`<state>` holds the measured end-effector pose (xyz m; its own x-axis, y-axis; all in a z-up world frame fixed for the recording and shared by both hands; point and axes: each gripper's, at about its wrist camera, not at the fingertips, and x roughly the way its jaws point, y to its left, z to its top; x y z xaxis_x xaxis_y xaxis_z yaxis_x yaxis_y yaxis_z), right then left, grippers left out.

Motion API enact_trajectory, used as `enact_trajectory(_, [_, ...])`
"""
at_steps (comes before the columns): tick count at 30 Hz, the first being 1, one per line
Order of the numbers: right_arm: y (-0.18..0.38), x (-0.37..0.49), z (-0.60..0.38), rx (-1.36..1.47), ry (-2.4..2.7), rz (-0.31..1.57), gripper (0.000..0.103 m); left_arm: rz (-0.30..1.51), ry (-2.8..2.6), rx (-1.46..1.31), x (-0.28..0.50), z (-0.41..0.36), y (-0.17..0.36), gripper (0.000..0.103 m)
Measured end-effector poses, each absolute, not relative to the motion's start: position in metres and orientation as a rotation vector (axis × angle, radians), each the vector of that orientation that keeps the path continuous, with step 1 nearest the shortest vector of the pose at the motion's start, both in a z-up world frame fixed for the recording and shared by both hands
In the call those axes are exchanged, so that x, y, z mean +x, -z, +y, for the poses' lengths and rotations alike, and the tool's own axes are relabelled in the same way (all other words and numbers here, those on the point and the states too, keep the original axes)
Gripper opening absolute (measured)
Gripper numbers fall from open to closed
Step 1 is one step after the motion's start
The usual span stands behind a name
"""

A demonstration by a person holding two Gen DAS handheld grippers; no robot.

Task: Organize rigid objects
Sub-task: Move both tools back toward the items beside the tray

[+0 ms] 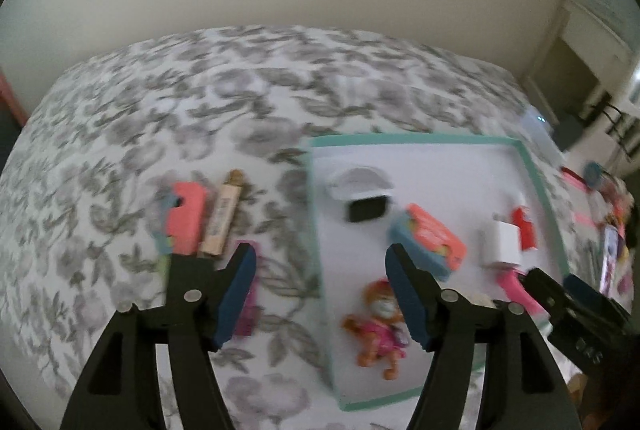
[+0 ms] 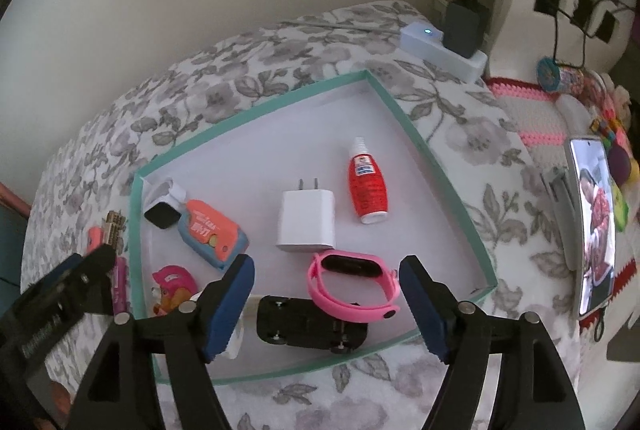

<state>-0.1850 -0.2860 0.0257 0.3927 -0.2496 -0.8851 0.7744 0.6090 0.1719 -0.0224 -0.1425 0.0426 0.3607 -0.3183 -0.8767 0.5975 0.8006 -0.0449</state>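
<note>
We see a teal-rimmed white tray (image 2: 448,165) on a floral bed (image 2: 472,133), holding small rigid things.
In it lie a white charger (image 2: 306,222), pink watch band (image 2: 352,288), and red bottle (image 2: 366,185); both left gripper (image 1: 320,294) and right gripper (image 2: 326,304) hang with jaws apart, holding nothing.

The left tongs (image 1: 320,270) and right tongs (image 2: 326,284) look the same: two black plastic arms with triangular cut-outs, silver round screws at the joints, and dark blue ribbed pads (image 2: 230,304) inside each finger.
</note>
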Motion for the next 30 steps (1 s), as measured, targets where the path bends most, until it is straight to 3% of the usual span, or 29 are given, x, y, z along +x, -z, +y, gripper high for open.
enact_trajectory(5, [-0.031,-0.174,-0.274,0.556,0.694,0.947,0.091,1.053,0.533,0.291,-0.011,-0.129,-0.042,0.071])
enact_trajectory(7, [-0.032,-0.171,-0.27,0.54,0.688,0.941,0.098,1.048,0.517,0.285,-0.007,-0.125,-0.042,0.087])
enact_trajectory(9, [-0.033,-0.169,-0.268,0.53,0.68,0.937,0.102,1.039,0.507,0.275,-0.006,-0.123,-0.044,0.088])
enact_trajectory(15, [-0.034,-0.164,-0.26,0.51,0.668,0.924,0.103,1.015,0.47,0.267,0.002,-0.114,-0.049,0.094])
enact_trajectory(30, [-0.045,-0.149,-0.24,0.498,0.609,0.843,0.103,0.963,0.429,0.174,0.031,-0.076,-0.06,0.095])
